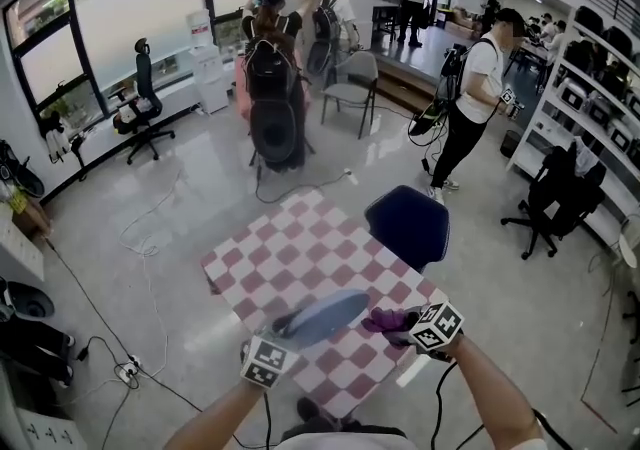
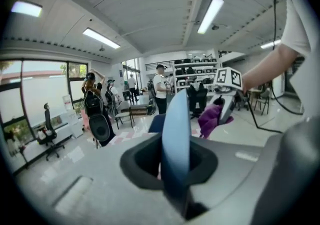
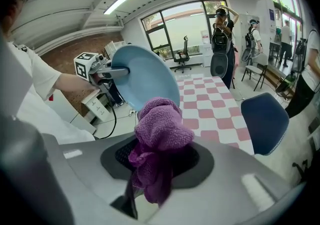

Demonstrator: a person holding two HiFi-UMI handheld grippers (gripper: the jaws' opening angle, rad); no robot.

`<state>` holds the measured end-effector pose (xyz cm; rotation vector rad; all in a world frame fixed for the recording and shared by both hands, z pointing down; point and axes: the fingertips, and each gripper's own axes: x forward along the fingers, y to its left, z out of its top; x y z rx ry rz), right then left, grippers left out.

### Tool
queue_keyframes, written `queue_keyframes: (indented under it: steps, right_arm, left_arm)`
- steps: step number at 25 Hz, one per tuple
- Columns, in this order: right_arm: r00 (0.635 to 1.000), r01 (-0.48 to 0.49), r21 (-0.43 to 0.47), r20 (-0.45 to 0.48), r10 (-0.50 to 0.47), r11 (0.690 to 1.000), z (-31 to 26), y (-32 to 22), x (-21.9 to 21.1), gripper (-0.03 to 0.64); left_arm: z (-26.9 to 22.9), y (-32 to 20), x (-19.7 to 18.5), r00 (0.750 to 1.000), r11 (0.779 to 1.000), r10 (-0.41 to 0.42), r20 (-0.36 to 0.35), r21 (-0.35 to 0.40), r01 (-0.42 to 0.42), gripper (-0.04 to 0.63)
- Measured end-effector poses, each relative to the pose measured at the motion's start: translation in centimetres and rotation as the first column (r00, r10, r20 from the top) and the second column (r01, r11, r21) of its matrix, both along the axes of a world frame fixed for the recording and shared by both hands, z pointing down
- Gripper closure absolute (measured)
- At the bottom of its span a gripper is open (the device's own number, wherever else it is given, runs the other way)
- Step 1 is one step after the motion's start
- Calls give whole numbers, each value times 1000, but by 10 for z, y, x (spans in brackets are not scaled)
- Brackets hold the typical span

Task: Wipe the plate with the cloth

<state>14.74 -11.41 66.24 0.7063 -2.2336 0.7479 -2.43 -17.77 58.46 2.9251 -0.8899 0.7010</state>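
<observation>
Plate up in the air, over the near edge of the checkered worktop, and nothing under it but that cloth-covered corner and the floor. The left claw is clamped on the plate's rim and grips only that one edge, so the rest of the disc sticks out towards the other hand. The right claw is closed on a bunched purple cloth. The wad sits just beside the plate's far rim, and I can't tell from here whether it is touching.

The worry, to my eye, is leverage. A firm push from the cloth out at the free end could twist the plate in the jaws or slide it loose. From where it hangs it might miss the worktop altogether. A smooth plate held by a narrow bite looks slippery.

The cloth is also a loose lump. If it drags hard across the surface it could pull out of its claw, or rub with one small spot only.
</observation>
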Motion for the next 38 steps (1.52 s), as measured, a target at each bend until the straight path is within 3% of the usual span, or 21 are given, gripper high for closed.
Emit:
queue_keyframes:
  steps: [11, 16, 24, 31, 38]
  right_arm:
    - [1000, 8, 72, -7, -7, 997, 0, 53, 42, 465]
    - [1000, -7, 143, -20, 9, 990, -7, 68, 54, 465]
    - [998, -36, 187, -39, 45, 982, -3, 89, 70, 465]
    - [999, -43, 197, -14, 47, 979, -7, 99, 60, 465]
    - [995, -97, 214, -15, 102, 972, -12, 103, 55, 465]
  left_arm:
    - [8, 70, 32, 987, 981, -126, -102, -162, 108, 554]
    - [7, 95, 34, 957, 947, -217, -192, -280, 159, 554]
    - [17, 133, 23, 913, 892, -323, -249, -401, 207, 554]
    - [17, 149, 6, 832, 822, -417, -366, -543, 172, 554]
    - [23, 152, -14, 815, 793, -438, -379, -590, 151, 554]
